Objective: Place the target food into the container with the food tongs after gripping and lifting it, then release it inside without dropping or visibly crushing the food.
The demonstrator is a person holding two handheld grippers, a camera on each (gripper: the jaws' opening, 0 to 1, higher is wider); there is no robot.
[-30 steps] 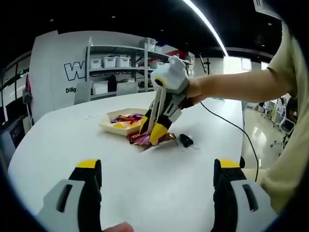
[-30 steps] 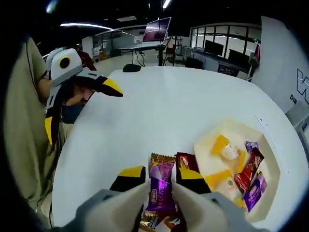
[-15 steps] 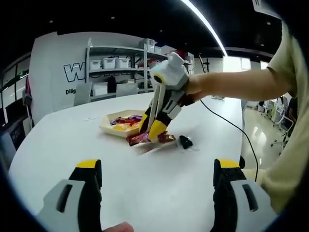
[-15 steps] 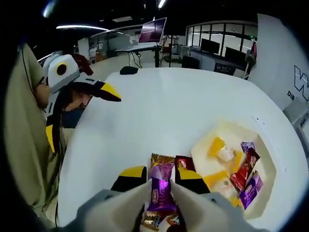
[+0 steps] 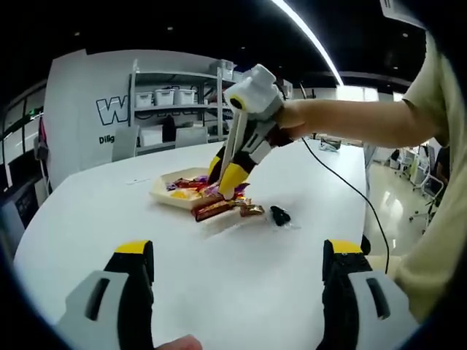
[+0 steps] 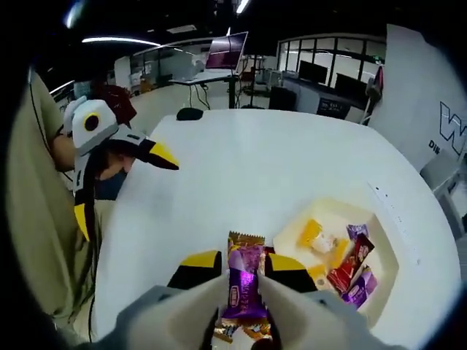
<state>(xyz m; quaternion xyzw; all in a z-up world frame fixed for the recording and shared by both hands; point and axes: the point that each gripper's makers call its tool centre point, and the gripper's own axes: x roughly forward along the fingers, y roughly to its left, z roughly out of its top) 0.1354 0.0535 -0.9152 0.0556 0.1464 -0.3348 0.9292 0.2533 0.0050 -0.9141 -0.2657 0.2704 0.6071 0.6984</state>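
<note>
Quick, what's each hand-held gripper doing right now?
Left hand-held gripper: open, holding nothing.
Right hand-held gripper: shut on the purple candy, lifted off the table.

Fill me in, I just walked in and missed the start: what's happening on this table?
A person holds a gripper in each hand. The right gripper is shut on a purple-wrapped candy and holds it above the white table, beside the shallow tray of wrapped snacks. A few more wrapped candies lie on the table next to the tray. The left gripper is open and holds nothing. The candy has not been released into the tray yet.
</note>
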